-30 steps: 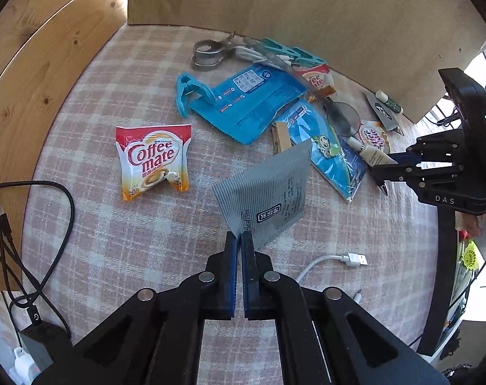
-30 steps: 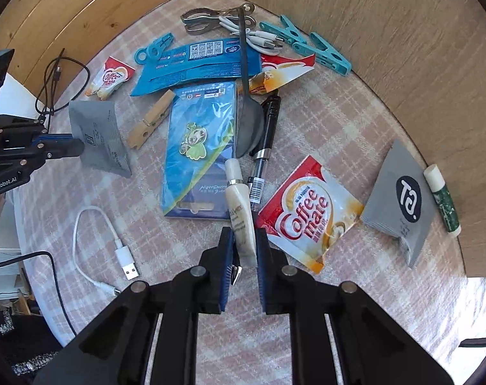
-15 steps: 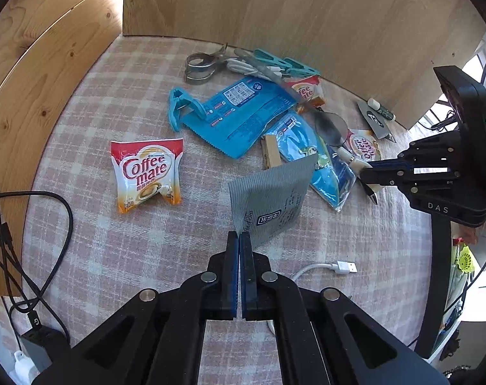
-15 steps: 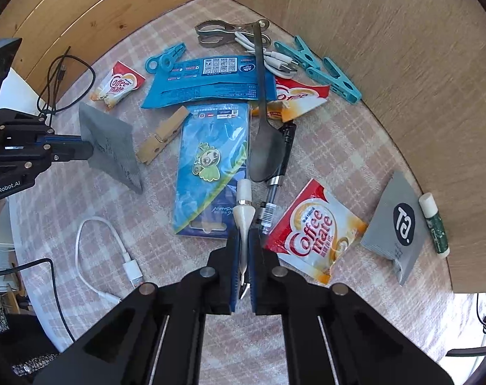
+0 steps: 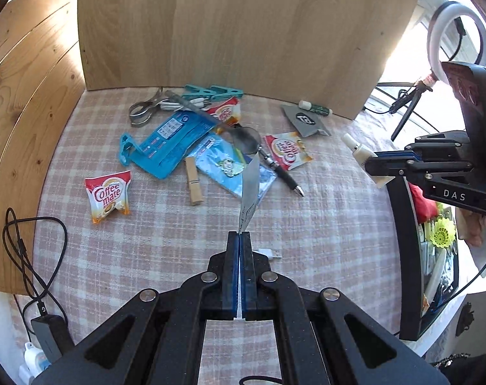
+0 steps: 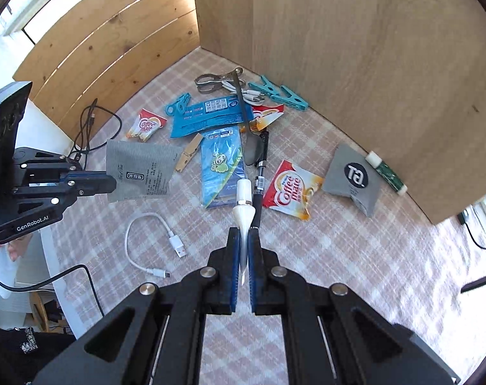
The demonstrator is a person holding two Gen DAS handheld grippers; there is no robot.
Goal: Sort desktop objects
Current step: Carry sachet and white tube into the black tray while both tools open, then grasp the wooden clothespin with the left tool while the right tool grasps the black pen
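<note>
My left gripper pinches the grey sachet by one corner; my right gripper clamps the tube. The flimsy sachet may slip out.

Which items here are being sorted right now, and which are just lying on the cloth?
In hand:
- grey sachet, clamped in the left gripper
- white tube, clamped in the right gripper

Lying about:
- Coffee mate packet
- wooden clothespin
- pen
- white USB cable
</note>
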